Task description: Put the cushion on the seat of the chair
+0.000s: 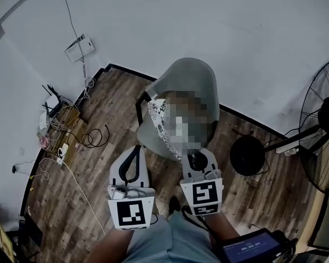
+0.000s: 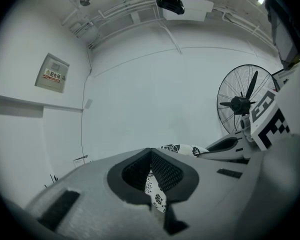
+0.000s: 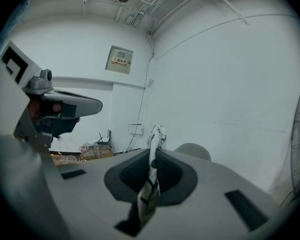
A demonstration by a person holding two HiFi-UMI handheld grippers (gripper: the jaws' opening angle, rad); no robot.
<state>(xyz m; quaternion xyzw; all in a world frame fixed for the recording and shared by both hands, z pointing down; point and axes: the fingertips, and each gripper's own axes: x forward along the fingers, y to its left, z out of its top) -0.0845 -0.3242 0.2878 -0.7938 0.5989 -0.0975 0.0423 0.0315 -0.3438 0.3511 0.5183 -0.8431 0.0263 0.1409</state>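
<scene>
Jaws of the left gripper (image 2: 151, 175) and right gripper (image 3: 151, 178) were clamped on the cushion (image 1: 157, 116); the chair (image 1: 193, 80) was seen at 12 o'clock, a fan (image 1: 324, 126) at 3.

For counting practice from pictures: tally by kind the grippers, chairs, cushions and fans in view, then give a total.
grippers: 2 (left gripper, right gripper)
chair: 1
cushion: 1
fan: 1
Total: 5
</scene>
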